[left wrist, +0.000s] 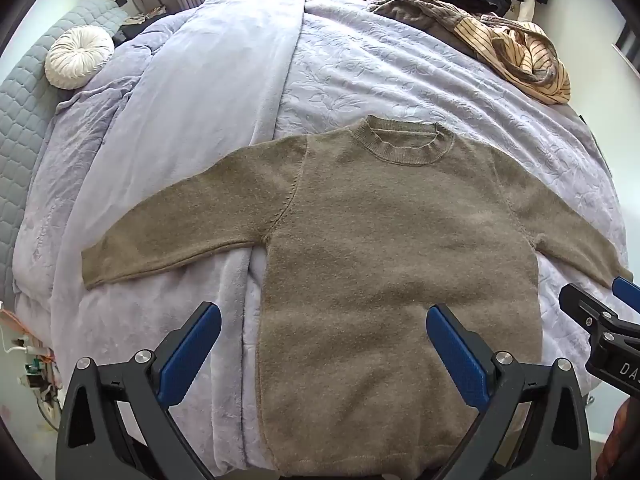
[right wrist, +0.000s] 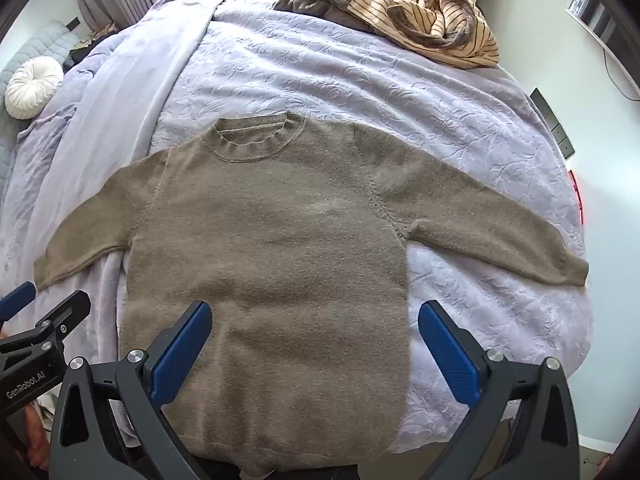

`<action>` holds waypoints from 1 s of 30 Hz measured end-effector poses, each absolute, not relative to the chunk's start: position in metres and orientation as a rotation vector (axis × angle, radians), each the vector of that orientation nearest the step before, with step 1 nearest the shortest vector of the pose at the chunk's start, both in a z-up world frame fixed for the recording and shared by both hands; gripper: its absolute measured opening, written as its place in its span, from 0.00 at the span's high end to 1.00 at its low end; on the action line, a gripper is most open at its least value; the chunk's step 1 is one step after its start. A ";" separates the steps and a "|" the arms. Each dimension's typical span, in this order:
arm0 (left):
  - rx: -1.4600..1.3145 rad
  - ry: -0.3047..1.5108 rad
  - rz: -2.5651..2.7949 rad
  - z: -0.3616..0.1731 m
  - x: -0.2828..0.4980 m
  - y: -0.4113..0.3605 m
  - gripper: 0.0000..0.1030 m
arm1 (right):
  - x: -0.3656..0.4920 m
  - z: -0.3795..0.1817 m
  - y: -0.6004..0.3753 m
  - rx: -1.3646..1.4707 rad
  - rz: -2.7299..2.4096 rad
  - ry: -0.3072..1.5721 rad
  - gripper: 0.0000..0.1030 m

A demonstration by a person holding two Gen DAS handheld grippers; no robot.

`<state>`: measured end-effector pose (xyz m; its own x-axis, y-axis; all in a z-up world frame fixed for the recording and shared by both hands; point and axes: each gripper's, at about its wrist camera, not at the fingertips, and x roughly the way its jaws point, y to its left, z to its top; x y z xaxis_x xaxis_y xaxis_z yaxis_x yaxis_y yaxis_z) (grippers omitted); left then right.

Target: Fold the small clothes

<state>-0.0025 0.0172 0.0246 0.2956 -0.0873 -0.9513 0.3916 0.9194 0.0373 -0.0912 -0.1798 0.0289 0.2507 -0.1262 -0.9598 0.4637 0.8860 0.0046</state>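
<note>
We see a small olive-brown sweater (left wrist: 384, 248) spread flat, front up, on the lavender bedspread (left wrist: 400, 76) of a bed, its hem lying at the near edge of the bed and its ribbed collar (left wrist: 402, 142) pointing toward the far edge. Both sleeves are stretched outward: the left sleeve (left wrist: 176, 224) runs toward the left edge of the bed across a smoother, paler blanket (left wrist: 208, 92), and the right sleeve (right wrist: 492, 224) reaches toward the right edge, its cuff lying on the embossed bedspread. Our left gripper (left wrist: 324, 336) hovers above the lower left part of the sweater body with its blue-padded fingers (left wrist: 192, 352) spread wide and nothing between them; one finger sits over the blanket, the other over the knit. Our right gripper (right wrist: 316, 336) hangs over the lower right part of the body, its fingers (right wrist: 448, 352) likewise wide apart and holding nothing (each gripper shows at the side edge of the other's view). At the far right corner of the bed lies a heap of clothes (right wrist: 424, 20), among them a cream garment with dark stripes. A round white pleated cushion (left wrist: 78, 58) rests near the far left corner, against a grey quilted headboard (left wrist: 20, 128).
</note>
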 end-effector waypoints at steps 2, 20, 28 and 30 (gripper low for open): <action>0.285 1.235 -0.323 0.025 -0.002 0.018 0.00 | -0.091 0.030 -0.179 0.304 -0.413 1.257 0.00; 0.280 1.237 -0.313 0.026 -0.001 0.022 0.00 | -0.086 0.033 -0.175 0.293 -0.410 1.243 0.00; 0.279 1.235 -0.308 0.027 0.000 0.024 0.00 | -0.085 0.033 -0.173 0.285 -0.410 1.251 0.00; 0.278 1.234 -0.306 0.027 0.000 0.024 0.00 | -0.084 0.033 -0.172 0.285 -0.409 1.243 0.00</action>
<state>0.0004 0.0241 0.0274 0.2993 -0.0783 -0.9510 0.3754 0.9259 0.0420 -0.0837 -0.1719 0.0334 0.2645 -0.1451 -0.9534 0.4495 0.8932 -0.0113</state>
